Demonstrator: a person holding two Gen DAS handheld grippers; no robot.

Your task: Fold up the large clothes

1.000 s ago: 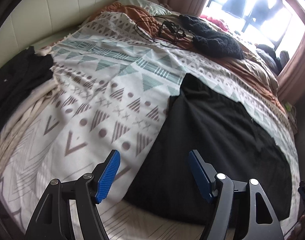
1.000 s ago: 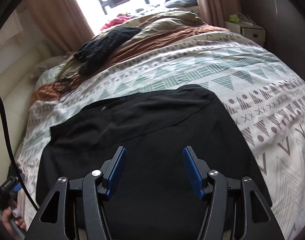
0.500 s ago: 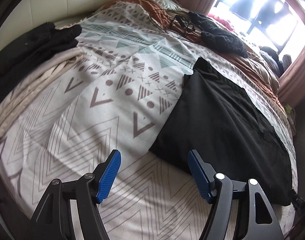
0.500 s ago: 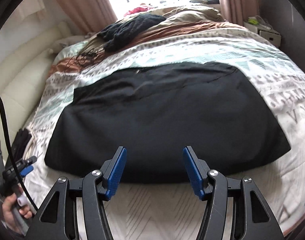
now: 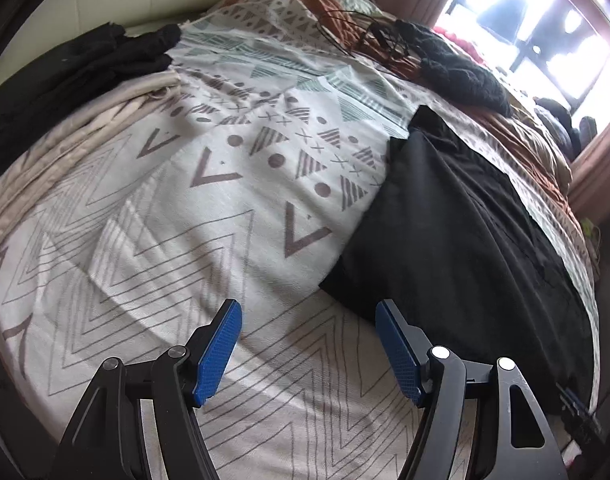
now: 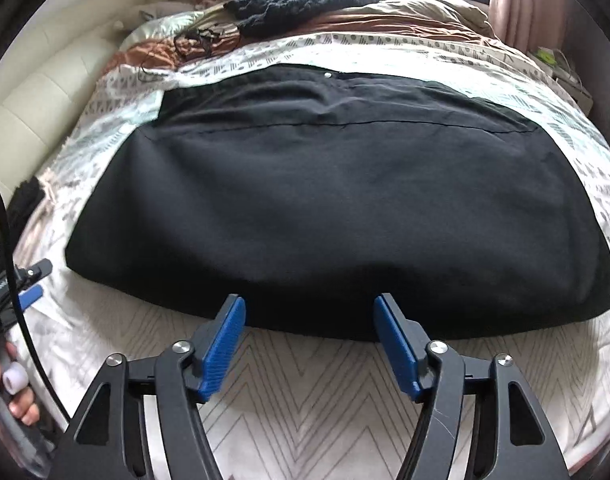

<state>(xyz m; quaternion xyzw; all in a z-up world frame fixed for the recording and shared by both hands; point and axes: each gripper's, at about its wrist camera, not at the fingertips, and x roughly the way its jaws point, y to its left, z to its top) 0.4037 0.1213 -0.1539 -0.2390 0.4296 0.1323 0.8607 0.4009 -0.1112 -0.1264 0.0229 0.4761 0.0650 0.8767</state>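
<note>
- Two grippers show, one per wrist view. The left gripper [image 5: 309, 344] hangs above the patterned bedspread [image 5: 177, 248], jaws wide apart and holding nothing.
- The right gripper [image 6: 309, 342] hangs over the near edge of the bed, jaws likewise wide apart and empty; its blue pads [image 6: 225, 344] frame the near hem of the garment.
- One black garment [image 6: 337, 208] lies spread flat on the bedspread [image 6: 305, 400], broad side toward the right camera. A single small pale button or snap [image 6: 328, 75] sits at its far edge, and one long seam runs across it below that.
- In the left view the same black garment [image 5: 465, 232] lies to the right of the jaws, its near corner just beside the right pad.
- One dark knitted item [image 6: 301, 2] rests further up the bed on the rust-brown bedding [image 6: 385, 20].
- One tangle of thin black cable [image 6: 197, 40] lies beside the knit.
- One heap of dark clothing [image 5: 65, 72] sits at the bed's left side by the cream padded headboard [image 6: 33, 100], with a beige fabric [image 5: 77, 128] just below it; whether the heap is one piece or several, I cannot tell.
- The person's left hand [image 6: 13, 392] shows at the edge of the right view, gripping a handle.
</note>
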